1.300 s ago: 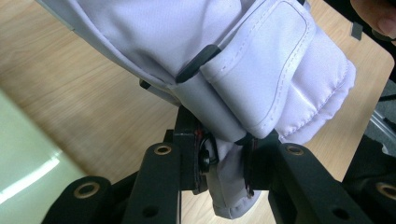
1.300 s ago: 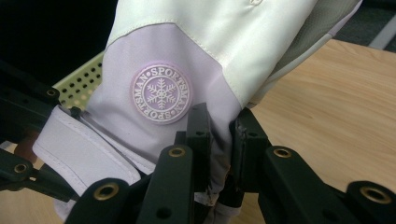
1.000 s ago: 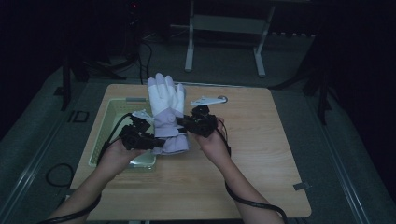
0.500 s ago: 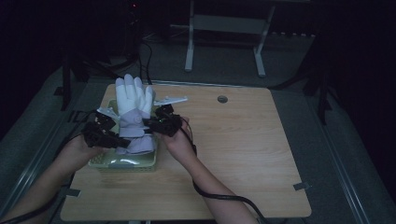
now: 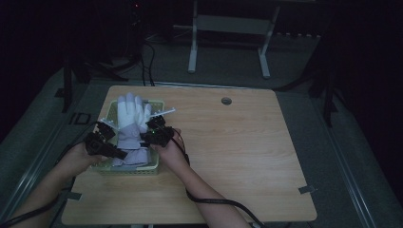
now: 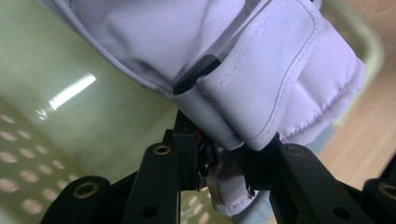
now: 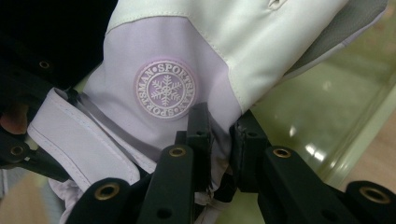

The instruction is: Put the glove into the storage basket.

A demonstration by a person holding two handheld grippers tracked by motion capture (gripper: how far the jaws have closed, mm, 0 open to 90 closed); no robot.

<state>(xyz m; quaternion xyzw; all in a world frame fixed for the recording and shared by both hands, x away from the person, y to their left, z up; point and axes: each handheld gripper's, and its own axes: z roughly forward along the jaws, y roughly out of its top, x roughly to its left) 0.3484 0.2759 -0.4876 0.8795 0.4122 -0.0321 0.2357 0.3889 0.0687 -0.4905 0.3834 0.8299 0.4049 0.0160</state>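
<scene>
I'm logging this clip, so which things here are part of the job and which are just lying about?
In the job:
glove, held over the basket
basket
left gripper, clamped on the cuff
right gripper, clamped on the cuff

Lying about:
white strip by the basket
table

We count one glove (image 5: 130,124), white at the fingers and lilac at the cuff, with one round snowflake badge (image 7: 165,89) on its back, and one pale green basket (image 5: 127,167) on one wooden table (image 5: 247,152). We count two grippers, the left gripper (image 5: 113,151) and the right gripper (image 5: 146,137), each with two black jaws closed on the glove's cuff, and one hand behind each: the left hand (image 5: 76,161) and the right hand (image 5: 172,154). We also record one round hole (image 5: 226,100) in the tabletop and one white strip-shaped item (image 5: 160,113) by the basket, kind undetermined.
</scene>
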